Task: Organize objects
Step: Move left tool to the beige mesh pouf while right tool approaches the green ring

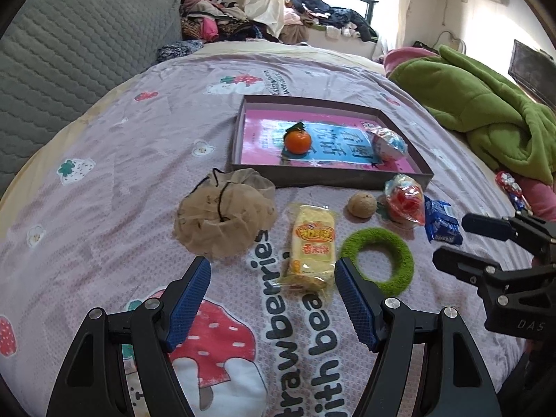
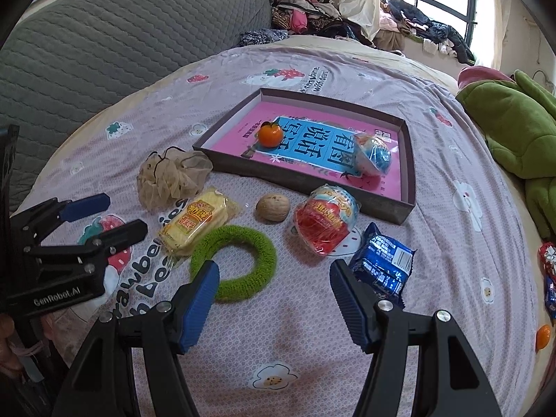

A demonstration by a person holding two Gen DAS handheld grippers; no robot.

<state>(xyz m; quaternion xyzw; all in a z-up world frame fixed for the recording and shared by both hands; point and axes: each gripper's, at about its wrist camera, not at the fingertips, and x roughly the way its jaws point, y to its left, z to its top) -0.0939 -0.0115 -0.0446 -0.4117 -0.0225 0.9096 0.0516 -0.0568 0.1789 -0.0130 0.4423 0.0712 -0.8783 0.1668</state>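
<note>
On the strawberry-print bedspread, a dark shallow tray (image 1: 330,175) (image 2: 299,182) holds a pink book, a tangerine (image 1: 297,140) (image 2: 270,134) and a blue-white wrapped ball (image 1: 389,142) (image 2: 373,154). In front of it lie a beige mesh pouf (image 1: 226,212) (image 2: 172,177), a yellow snack pack (image 1: 312,243) (image 2: 198,222), a walnut (image 1: 362,204) (image 2: 272,206), a red snack bag (image 1: 405,201) (image 2: 325,219), a green ring (image 1: 378,264) (image 2: 232,264) and a blue packet (image 1: 441,224) (image 2: 382,260). My left gripper (image 1: 272,267) (image 2: 123,213) hovers open by the yellow pack. My right gripper (image 2: 274,271) (image 1: 451,238) is open and empty between ring and blue packet.
A green fleece blanket (image 1: 486,111) (image 2: 514,132) is heaped at the right. A grey quilted cover (image 1: 69,52) rises at the left. Clothes are piled by the window. More wrapped sweets (image 2: 547,253) and a small tangerine (image 2: 542,336) lie at the far right.
</note>
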